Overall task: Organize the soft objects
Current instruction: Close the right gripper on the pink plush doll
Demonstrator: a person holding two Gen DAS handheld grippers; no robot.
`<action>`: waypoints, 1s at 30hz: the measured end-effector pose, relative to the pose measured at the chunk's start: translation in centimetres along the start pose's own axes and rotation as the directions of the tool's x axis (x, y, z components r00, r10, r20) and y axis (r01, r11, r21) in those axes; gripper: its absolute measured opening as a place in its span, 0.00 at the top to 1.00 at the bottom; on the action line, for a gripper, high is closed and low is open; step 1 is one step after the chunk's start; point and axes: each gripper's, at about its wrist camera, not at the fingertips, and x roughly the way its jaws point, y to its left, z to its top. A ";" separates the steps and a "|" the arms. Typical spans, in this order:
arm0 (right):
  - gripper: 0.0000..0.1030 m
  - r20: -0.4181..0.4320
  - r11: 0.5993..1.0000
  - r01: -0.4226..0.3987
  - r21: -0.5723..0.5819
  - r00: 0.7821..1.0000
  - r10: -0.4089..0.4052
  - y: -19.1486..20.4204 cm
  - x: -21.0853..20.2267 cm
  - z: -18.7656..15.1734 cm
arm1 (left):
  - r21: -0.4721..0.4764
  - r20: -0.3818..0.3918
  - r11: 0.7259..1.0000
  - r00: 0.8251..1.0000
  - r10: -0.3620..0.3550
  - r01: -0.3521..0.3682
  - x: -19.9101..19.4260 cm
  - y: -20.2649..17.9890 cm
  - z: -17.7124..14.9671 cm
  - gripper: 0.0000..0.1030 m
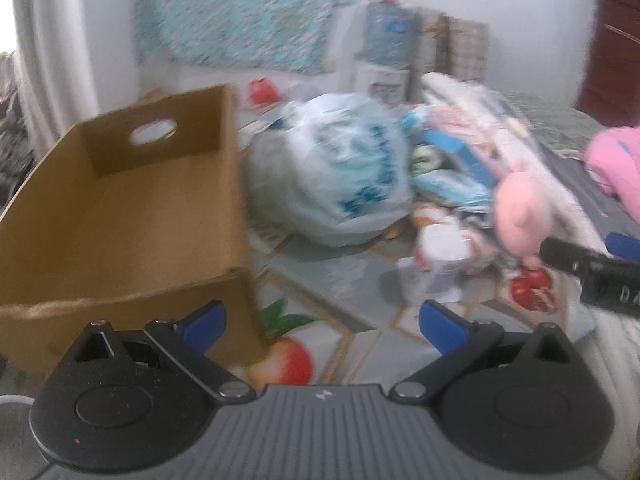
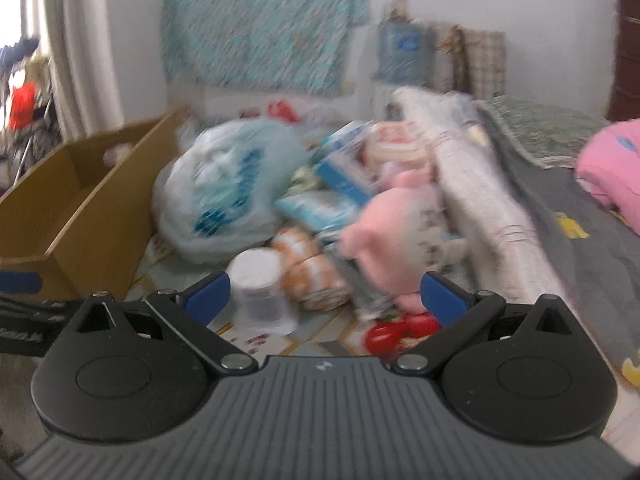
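Both of my grippers are spread wide and carrying nothing. My left gripper [image 1: 322, 326] hangs over the fruit-printed cloth [image 1: 352, 344] just beside the near corner of the cardboard box [image 1: 120, 216]. My right gripper [image 2: 324, 300] hovers low in front of the pile, with the white cup [image 2: 260, 288] and the pink plush toy [image 2: 390, 236] just beyond its fingers.

By my reading, nothing is sorted yet. The box looks bare inside as far as I can see, and every soft thing sits out in the heap: the plush toy leaning against the rolled grey-white bundle [image 2: 480, 200], the orange-and-white striped soft piece [image 2: 312, 276] beside the cup, the stuffed plastic bag [image 1: 332, 172] touching the box's right wall. So the whole job is ahead, I'd say.

Room to move: there's a clear strip of cloth between me and the pile. The box wall is the edge to mind on the left, the bundle and the grey quilt [image 2: 580, 216] hem me in on the right. Everything's blurred, so finer detail escapes me.
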 end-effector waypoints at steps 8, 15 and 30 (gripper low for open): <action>0.01 0.148 0.962 -0.039 0.271 0.989 -0.002 -9.7 -1.2 -1.8 | 0.185 0.026 0.963 0.978 -0.205 0.197 1.5 -6.3 0.6 0.00; 0.01 0.185 0.887 -0.150 0.437 0.980 0.075 -15.5 1.4 -2.3 | 0.357 0.008 0.900 0.962 -0.272 0.251 4.8 -12.8 1.0 0.10; 0.21 0.195 0.832 -0.314 0.457 0.948 0.250 -15.1 11.3 1.9 | 0.398 -0.019 0.897 0.979 -0.204 0.195 11.3 -17.0 3.5 0.43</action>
